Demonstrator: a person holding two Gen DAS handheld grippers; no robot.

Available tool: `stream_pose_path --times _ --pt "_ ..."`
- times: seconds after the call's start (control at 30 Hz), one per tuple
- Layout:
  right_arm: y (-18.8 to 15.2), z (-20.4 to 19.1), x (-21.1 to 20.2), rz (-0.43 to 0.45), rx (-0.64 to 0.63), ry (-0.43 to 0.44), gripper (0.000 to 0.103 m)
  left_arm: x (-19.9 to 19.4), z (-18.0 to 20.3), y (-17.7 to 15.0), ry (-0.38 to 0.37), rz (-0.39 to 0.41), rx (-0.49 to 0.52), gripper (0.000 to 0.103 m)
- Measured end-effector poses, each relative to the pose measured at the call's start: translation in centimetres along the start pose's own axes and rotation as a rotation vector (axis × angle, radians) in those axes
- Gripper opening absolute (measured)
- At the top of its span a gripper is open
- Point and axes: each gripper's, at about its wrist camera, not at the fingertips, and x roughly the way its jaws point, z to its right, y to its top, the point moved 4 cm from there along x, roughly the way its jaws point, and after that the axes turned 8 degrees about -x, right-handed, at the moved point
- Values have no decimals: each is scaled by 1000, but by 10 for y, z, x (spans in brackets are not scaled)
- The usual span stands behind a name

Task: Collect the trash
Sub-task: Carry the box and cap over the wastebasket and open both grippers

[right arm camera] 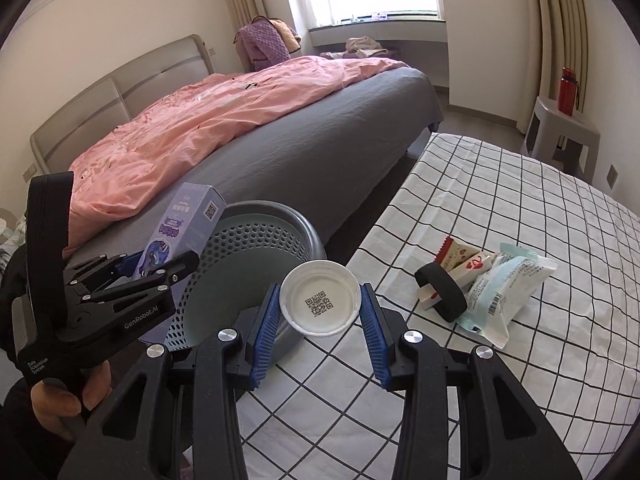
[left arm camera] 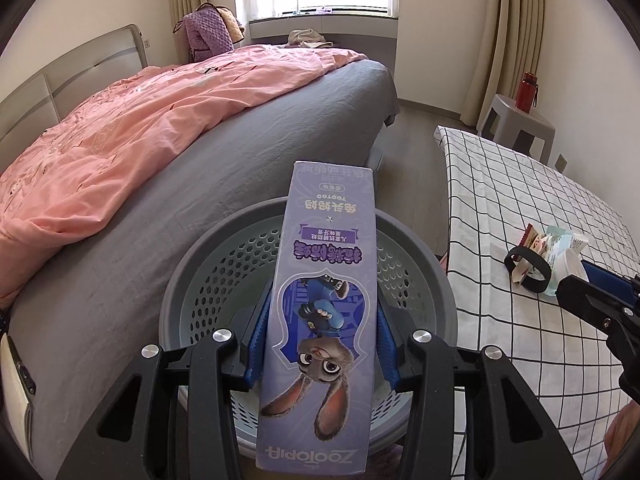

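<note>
My left gripper (left arm camera: pixel 322 340) is shut on a long purple Zootopia box (left arm camera: pixel 324 288) and holds it over the round perforated grey trash basket (left arm camera: pixel 224 264). In the right wrist view the box (right arm camera: pixel 180 232) and left gripper (right arm camera: pixel 132 276) hang over the basket (right arm camera: pixel 256 240). My right gripper (right arm camera: pixel 318 312) is shut on a white plastic lid (right arm camera: pixel 319 303) with a QR code, at the checked table's left edge beside the basket. On the table lie a black ring (right arm camera: pixel 442 294), red-and-white wrappers (right arm camera: pixel 466 262) and a pale blue packet (right arm camera: pixel 508 292).
A checked tablecloth (right arm camera: pixel 520 380) covers the table on the right. A bed with grey sheet (left arm camera: pixel 200 184) and pink duvet (left arm camera: pixel 132 120) lies left of the basket. A grey stool (left arm camera: pixel 516 124) with a red bottle (left arm camera: pixel 526 90) stands at the far right.
</note>
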Motion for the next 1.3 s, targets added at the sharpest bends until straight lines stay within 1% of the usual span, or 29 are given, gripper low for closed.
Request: stream_pose_path --times 0.27,0.4,0.73,0.97,1.0,1.03,1.07,1.1,1.3 --pt "9 -32 41 -37 -50 88 40 20 -24 -4 37 -34 -25 44" --pt "9 -41 59 -65 -57 110 40 23 -35 -5 52 -36 -25 44" --pt "8 -48 80 -103 -58 116 40 31 -48 -5 54 -52 -36 44" --pt "11 -50 79 -89 -66 103 42 32 -52 -5 52 -58 -48 44" --pt "12 -50 79 -86 -66 102 46 33 -52 -5 52 -60 -47 46" --pt "12 -49 78 -82 -64 101 49 32 -52 -5 55 -60 -45 50" --pt "13 -49 77 -78 -60 101 53 31 -52 -4 60 -55 -44 59" --pt "13 -48 76 -73 -56 101 56 29 -53 -4 64 -46 -43 61" --pt "12 -49 71 -64 -58 95 57 24 -55 -3 77 -34 -43 62"
